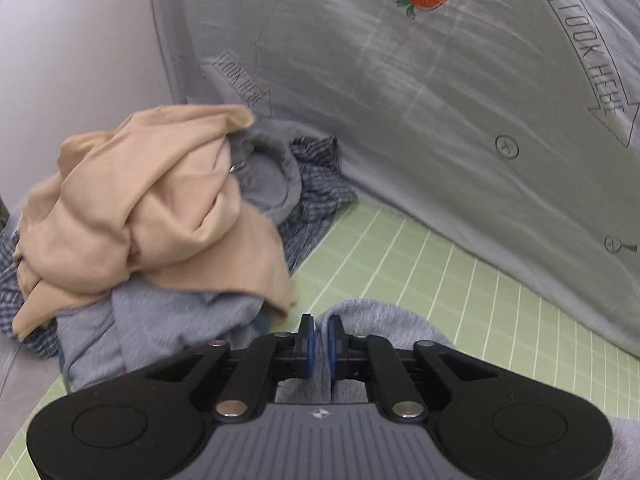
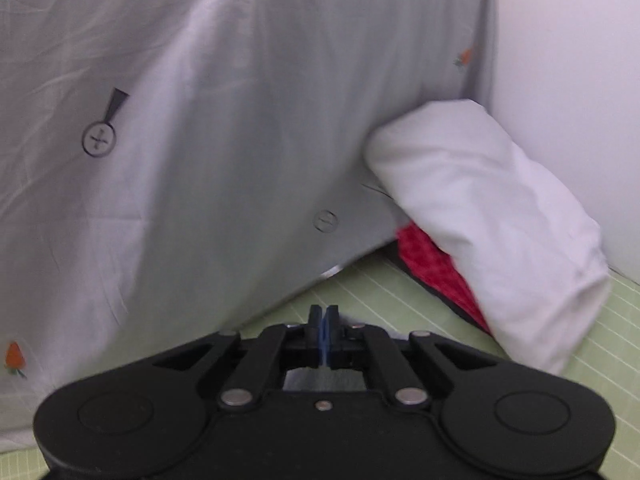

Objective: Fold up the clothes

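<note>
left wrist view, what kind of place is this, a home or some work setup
Probably a clothes-folding work station, not clearly a home. A green gridded cutting mat covers the surface, a heap of unfolded clothes sits on it, and a printed white sheet hangs as a backdrop.

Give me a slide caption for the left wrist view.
Left gripper pinching grey garment on green grid mat, beside a heap topped by beige garment.

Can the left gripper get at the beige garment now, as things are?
Probably not yet: the left gripper is shut on grey cloth. The beige garment lies uncovered on top of the pile, so it would need to let go first.
</note>
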